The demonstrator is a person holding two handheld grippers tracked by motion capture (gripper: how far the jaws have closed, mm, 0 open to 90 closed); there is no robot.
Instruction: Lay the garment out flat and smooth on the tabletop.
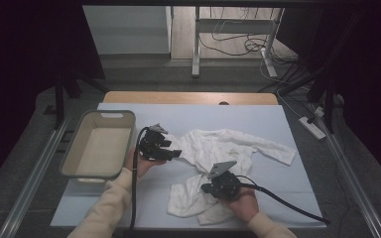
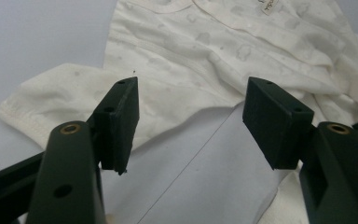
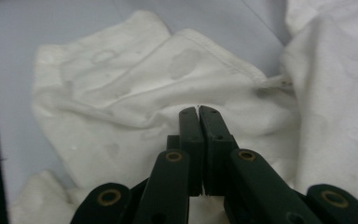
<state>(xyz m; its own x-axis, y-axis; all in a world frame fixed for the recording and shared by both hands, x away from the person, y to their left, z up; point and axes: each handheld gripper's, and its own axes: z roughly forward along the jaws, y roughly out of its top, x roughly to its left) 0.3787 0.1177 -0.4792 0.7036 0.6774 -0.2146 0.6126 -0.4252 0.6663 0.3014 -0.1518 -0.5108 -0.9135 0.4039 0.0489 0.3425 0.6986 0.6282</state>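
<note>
A white long-sleeved baby garment [image 1: 218,148] lies crumpled on the pale blue mat [image 1: 258,119], one sleeve stretched out to the right. My left gripper [image 1: 177,154] hovers at the garment's left edge, jaws wide apart. In the left gripper view the left gripper [image 2: 191,121] has nothing between its pads, and the garment [image 2: 214,46] lies just beyond them. My right gripper [image 1: 205,189] sits low on the garment's near part. In the right gripper view the right gripper [image 3: 199,112] has its jaws pressed together, tips sunk into a fold of the garment [image 3: 144,79].
An empty grey plastic basket [image 1: 99,115] stands at the left edge of the mat, close beside the left hand. Black cables trail from both grippers toward the near table edge. Bare mat lies behind and to the right of the garment.
</note>
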